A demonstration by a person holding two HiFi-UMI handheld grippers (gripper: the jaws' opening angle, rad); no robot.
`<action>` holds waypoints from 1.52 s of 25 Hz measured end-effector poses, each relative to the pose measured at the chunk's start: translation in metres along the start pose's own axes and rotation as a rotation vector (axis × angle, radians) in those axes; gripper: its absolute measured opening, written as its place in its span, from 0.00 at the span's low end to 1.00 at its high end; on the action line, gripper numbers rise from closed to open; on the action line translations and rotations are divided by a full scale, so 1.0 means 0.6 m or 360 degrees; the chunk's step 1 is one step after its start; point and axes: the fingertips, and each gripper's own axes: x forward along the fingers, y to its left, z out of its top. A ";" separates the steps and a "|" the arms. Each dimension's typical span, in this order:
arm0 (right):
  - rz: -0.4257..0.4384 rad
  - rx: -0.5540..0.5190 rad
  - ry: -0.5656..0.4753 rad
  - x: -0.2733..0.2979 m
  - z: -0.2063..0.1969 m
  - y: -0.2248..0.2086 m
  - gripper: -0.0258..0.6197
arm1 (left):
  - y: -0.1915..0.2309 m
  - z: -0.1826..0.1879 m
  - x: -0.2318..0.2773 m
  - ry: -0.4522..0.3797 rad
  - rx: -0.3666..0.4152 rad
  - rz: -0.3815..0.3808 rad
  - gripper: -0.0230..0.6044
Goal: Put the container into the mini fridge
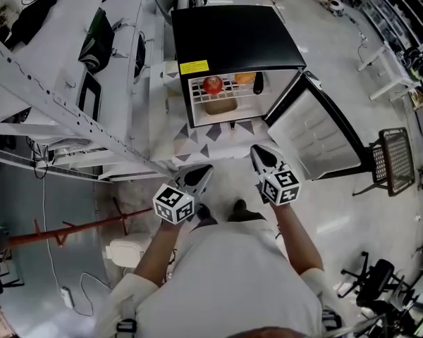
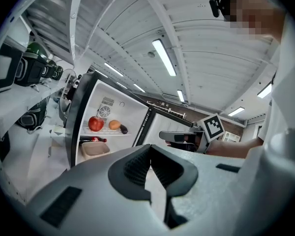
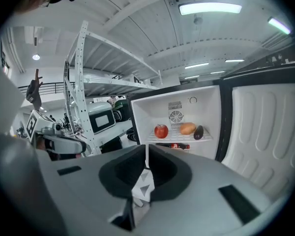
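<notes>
1. A mini fridge (image 1: 233,37) stands with its door (image 1: 314,129) swung wide to the right, seen from above by the person in front of it.
2. The container (image 1: 221,105), a shallow beige tub, sits inside the fridge on the lower level, under the wire shelf (image 1: 197,90).
3. On that shelf lie a red apple (image 1: 213,84), an orange fruit (image 1: 244,78) and a dark eggplant (image 1: 258,83), left to right.
4. A bottle (image 3: 173,145) with a red label lies on its side just below the shelf, above the tub.
5. The left tool (image 1: 205,170) is held well short of the opening and pointed toward it. Its jaws are pressed together with nothing between them.
6. The right tool (image 1: 258,151) is level beside the left one, also clear of the fridge. Its jaws are closed tip to tip on nothing.
</notes>
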 end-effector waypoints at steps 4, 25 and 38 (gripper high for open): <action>0.0063 -0.0002 -0.0044 -0.028 0.020 0.003 0.07 | -0.014 0.014 0.007 -0.0021 0.0019 0.0020 0.04; 0.0269 -0.0020 -0.0231 -0.114 0.086 -0.027 0.05 | -0.068 0.075 0.034 -0.0150 0.0139 0.0193 0.04; 0.0259 0.0039 -0.0230 -0.113 0.079 -0.043 0.05 | -0.062 0.080 0.048 -0.0173 0.0126 0.0182 0.04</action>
